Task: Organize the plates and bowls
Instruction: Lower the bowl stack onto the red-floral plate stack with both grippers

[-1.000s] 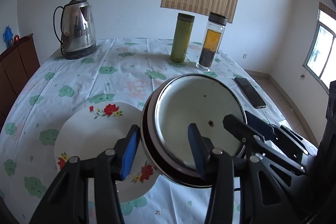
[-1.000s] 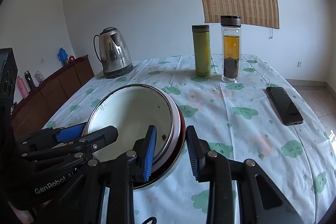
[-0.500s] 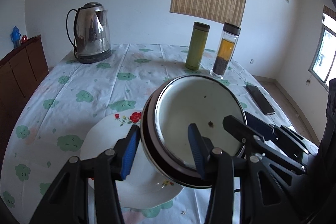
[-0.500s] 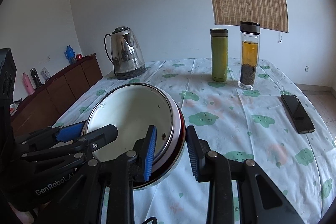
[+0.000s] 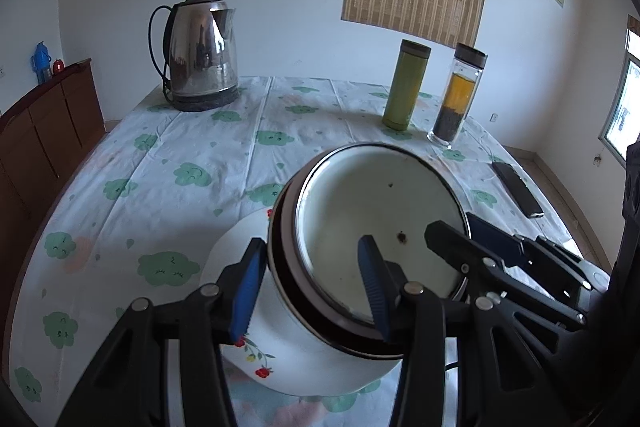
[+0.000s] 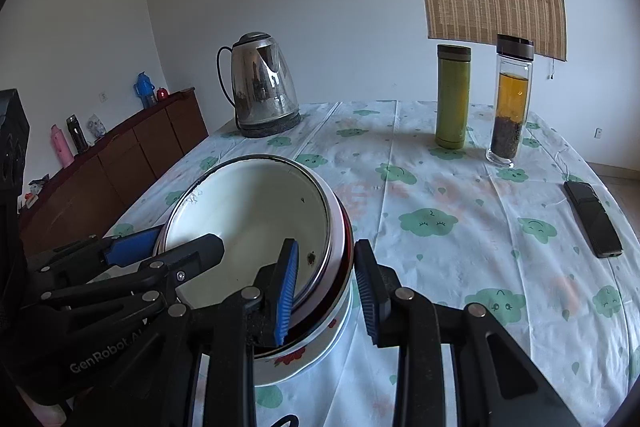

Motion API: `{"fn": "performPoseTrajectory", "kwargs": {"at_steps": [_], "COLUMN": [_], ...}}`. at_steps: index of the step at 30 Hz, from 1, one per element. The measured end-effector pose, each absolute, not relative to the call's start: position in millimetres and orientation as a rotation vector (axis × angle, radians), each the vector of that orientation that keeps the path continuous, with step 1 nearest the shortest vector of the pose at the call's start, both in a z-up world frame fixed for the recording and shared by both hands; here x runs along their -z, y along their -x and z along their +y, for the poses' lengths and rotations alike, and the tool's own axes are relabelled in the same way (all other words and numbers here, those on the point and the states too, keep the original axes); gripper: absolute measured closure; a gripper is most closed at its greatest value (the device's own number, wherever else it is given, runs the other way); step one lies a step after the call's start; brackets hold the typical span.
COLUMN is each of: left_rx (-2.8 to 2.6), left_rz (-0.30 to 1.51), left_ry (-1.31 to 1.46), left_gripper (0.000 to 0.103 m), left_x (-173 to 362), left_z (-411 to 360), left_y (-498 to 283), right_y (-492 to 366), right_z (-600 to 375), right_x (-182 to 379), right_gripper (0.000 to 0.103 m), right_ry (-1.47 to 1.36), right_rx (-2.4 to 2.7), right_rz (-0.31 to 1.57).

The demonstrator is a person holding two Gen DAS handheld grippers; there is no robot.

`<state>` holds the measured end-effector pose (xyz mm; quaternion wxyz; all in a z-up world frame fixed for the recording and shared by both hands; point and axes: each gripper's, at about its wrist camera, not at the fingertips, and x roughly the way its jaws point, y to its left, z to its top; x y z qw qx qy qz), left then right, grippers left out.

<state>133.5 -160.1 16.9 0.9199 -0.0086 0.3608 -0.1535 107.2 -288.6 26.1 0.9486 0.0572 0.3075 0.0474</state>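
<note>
2 wrist cams, both close behind the bowl [image 5: 380, 219], angled down across the table [image 6: 460, 207]; both catch the kettle [image 5: 200, 55].

White enamelled bowl with steel rim [image 5: 372, 227]: glossy, chipped specks. White floral plate [image 5: 240, 251]: smooth glazed ceramic. Far-left steel kettle [image 5: 200, 51]: mirror-shiny. Cloud-print tablecloth [image 6: 460, 227]: thin, creased, slight sheen.

Bowl [image 5: 376, 223] tilted above plate [image 5: 240, 251], rim between fingers of left gripper [image 5: 310, 285] and right gripper [image 6: 326, 295]; behind, kettle [image 5: 198, 53] at far left of table [image 5: 192, 147]; flask [image 5: 406, 85] left of bottle [image 5: 458, 93]; phone [image 5: 518, 189] at right edge.
</note>
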Motion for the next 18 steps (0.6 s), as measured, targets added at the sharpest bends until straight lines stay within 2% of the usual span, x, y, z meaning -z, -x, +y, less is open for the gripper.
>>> {"fn": "performPoseTrajectory", "kwargs": {"at_steps": [18], "left_rx": [0.294], "left_rz": [0.792], "left_ry": [0.042], "left_gripper": [0.057], "left_x": [-1], "left_z": [-143], "left_y": [-146], "right_y": [-125], "right_z": [-270], "right_x": [-12], "right_gripper": [0.071], "right_ry": [-0.102], "right_rx": [-0.110], "right_rz": [0.674]}}
